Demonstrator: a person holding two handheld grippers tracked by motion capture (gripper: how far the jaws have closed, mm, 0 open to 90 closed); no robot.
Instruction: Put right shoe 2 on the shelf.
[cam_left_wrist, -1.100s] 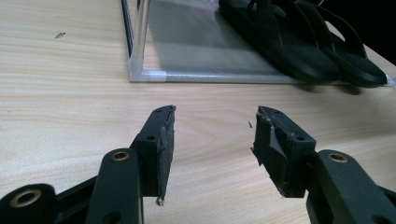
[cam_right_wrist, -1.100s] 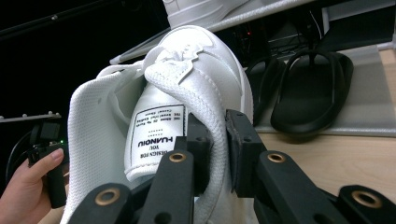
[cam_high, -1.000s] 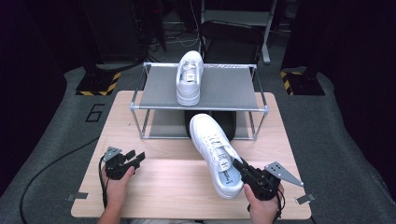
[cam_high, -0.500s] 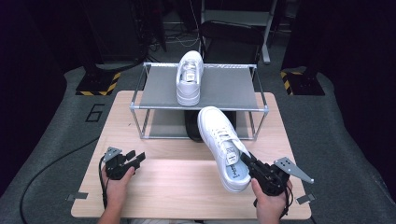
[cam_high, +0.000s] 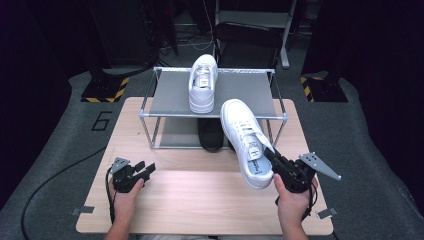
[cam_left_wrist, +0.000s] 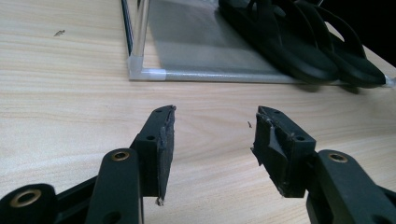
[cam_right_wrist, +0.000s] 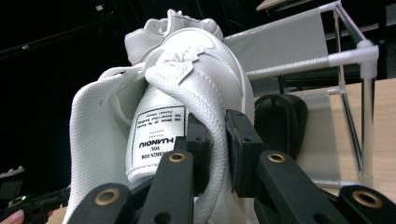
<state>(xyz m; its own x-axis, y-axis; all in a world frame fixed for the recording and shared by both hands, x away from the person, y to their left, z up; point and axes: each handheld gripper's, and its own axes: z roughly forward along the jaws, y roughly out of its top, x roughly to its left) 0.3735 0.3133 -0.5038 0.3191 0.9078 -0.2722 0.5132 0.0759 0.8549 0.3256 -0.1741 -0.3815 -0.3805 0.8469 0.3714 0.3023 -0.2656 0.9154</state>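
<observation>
A white sneaker (cam_high: 247, 141) hangs tilted in the air over the table's right side, toe toward the rack. My right gripper (cam_high: 276, 161) is shut on the sneaker's padded heel collar (cam_right_wrist: 212, 126), one jaw inside the shoe and one outside. A second white sneaker (cam_high: 203, 83) stands on the top shelf of the metal rack (cam_high: 165, 70). My left gripper (cam_high: 142, 169) rests open low over the wood at the front left, with nothing between its jaws (cam_left_wrist: 212, 140).
Black sandals (cam_left_wrist: 299, 37) lie on the rack's lower level, also seen as dark sandals (cam_high: 211, 134) under the shelf. The wooden table (cam_high: 195, 200) sits on grey floor, with dark equipment behind the rack.
My right gripper has lifted the white sneaker off the table and carried it up and toward the rack. The left gripper has stayed still.
</observation>
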